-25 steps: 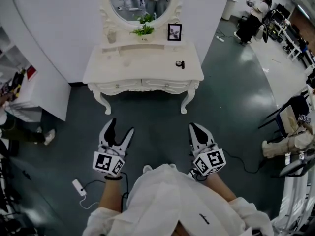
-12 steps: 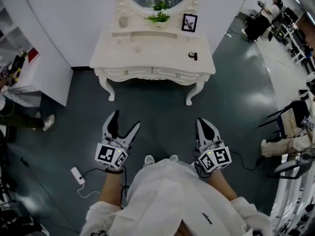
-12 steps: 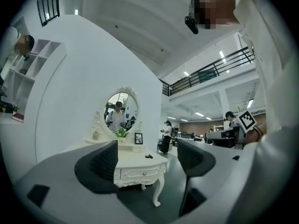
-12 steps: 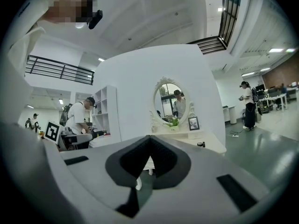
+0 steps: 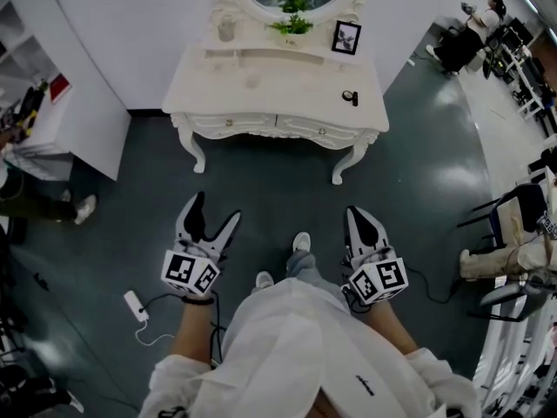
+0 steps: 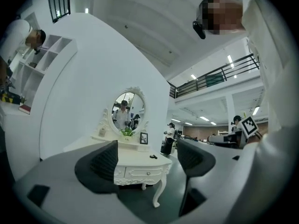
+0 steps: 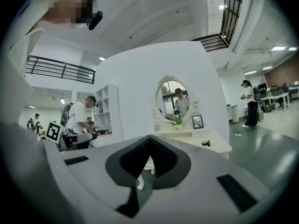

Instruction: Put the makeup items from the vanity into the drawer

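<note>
A white vanity (image 5: pixel 261 90) with an oval mirror stands against the wall ahead. A small black makeup item (image 5: pixel 351 97) lies near its right edge; the left gripper view also shows this makeup item (image 6: pixel 153 157), and so does the right gripper view (image 7: pixel 204 143). Its two front drawers (image 5: pixel 277 126) are closed. My left gripper (image 5: pixel 215 207) hangs over the dark floor well short of the vanity, open, with nothing between its jaws. My right gripper (image 5: pixel 352 211) is level with it on the right, shut and empty.
On the vanity's back shelf stand a photo frame (image 5: pixel 345 37), a green plant (image 5: pixel 294 24) and a glass (image 5: pixel 227 30). A white power strip (image 5: pixel 135 305) with its cable lies on the floor at left. A white shelf unit (image 5: pixel 83 133) is left, chairs (image 5: pixel 522 203) right.
The view has shifted so the vanity sits higher and further right. One shoe has stepped forward between the grippers. The left jaws have spread a little wider.
</note>
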The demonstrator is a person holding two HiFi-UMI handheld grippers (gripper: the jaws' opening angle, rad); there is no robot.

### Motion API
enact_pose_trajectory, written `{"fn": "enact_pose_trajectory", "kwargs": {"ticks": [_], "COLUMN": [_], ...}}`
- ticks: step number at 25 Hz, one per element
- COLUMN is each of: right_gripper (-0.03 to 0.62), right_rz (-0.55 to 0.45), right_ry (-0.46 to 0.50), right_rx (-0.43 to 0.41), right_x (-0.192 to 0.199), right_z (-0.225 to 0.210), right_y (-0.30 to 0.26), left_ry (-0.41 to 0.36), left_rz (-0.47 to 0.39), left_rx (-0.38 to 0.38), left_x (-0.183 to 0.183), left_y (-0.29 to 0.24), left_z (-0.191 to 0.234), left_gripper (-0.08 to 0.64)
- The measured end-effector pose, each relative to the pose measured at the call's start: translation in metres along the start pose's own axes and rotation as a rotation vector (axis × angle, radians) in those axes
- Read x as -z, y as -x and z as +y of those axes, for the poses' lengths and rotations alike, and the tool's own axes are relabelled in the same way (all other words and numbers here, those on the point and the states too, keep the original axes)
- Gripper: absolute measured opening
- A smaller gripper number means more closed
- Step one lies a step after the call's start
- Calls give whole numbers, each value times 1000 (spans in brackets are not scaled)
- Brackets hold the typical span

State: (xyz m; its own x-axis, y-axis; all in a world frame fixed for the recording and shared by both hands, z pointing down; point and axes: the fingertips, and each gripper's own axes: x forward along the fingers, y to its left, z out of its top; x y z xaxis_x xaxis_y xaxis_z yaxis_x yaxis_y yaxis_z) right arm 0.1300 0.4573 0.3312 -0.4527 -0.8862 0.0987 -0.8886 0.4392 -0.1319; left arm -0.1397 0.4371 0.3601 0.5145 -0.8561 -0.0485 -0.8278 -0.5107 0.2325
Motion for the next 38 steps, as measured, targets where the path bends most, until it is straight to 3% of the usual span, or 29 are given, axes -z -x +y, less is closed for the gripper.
{"fn": "enact_pose_trajectory", "kwargs": {"ticks": [9,20,29,38], "right_gripper": [17,17,17,17], "right_rz": [-11,2,16,27], "right_ry": [-15,-25,-51,-47], "right_rx": [-44,-110,-164,-208], "right_x": [-4,-22,-27,-33], "right_z": [-23,-96,-174,-213], "right_y": [-47,-128,-170,-194], "left_ry": [-77,-56,-77,-101], "left_rz": [15,22,18,15], "left_rx": [-16,-41,-62,-72], "left_x": [-5,-10,-10,-13], "left_y": [-40,-149,-242,-294], "left_z": [10,24,8,-5], "left_gripper": [377,377,377,377]}}
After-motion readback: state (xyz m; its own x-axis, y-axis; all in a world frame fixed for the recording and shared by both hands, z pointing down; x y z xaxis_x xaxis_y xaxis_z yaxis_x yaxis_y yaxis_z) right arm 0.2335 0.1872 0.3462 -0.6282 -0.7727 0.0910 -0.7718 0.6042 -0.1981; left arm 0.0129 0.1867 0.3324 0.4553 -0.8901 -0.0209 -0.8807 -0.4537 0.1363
